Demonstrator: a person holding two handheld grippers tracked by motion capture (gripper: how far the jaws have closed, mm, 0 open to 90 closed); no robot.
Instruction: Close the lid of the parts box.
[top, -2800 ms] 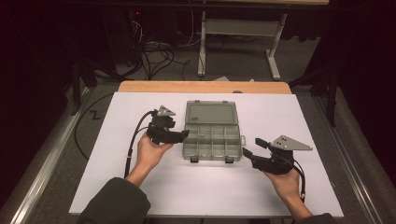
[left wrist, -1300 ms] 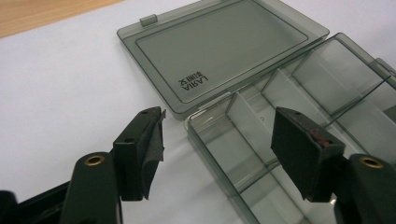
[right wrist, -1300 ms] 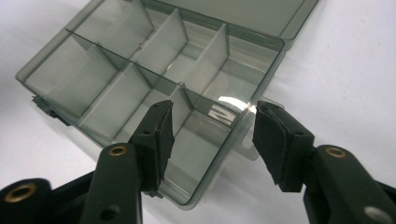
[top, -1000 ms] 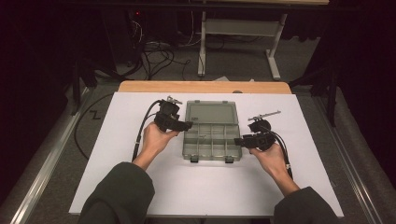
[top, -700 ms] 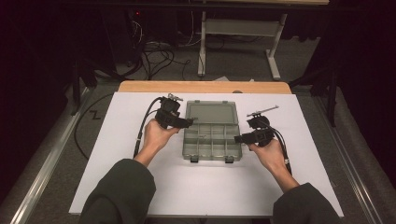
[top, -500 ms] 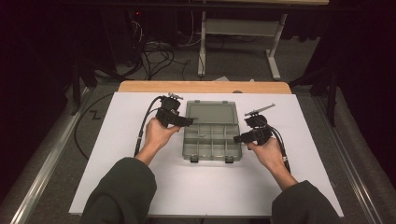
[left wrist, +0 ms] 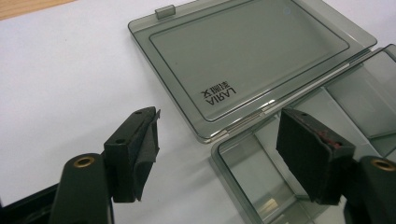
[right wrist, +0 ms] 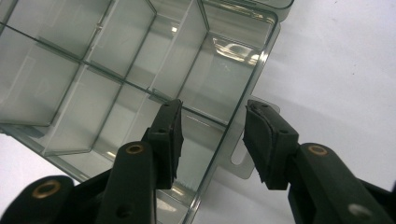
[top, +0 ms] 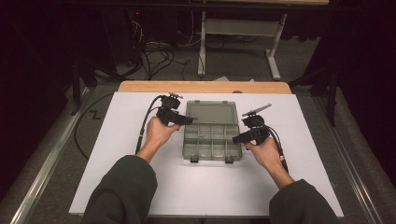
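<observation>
**Two tools flank the open organiser box**

The clear organiser box lies on the white worktop, its lid folded flat behind it. The left tool is released, its jaws spread over the box's left hinge corner, gripping nothing. The right tool is also released, its jaws straddling the box's right wall without clamping it.

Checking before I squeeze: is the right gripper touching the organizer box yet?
Cannot tell. In the right gripper view the right gripper straddles the organizer box side wall with jaws open, but no plain gap or contact shows.
</observation>
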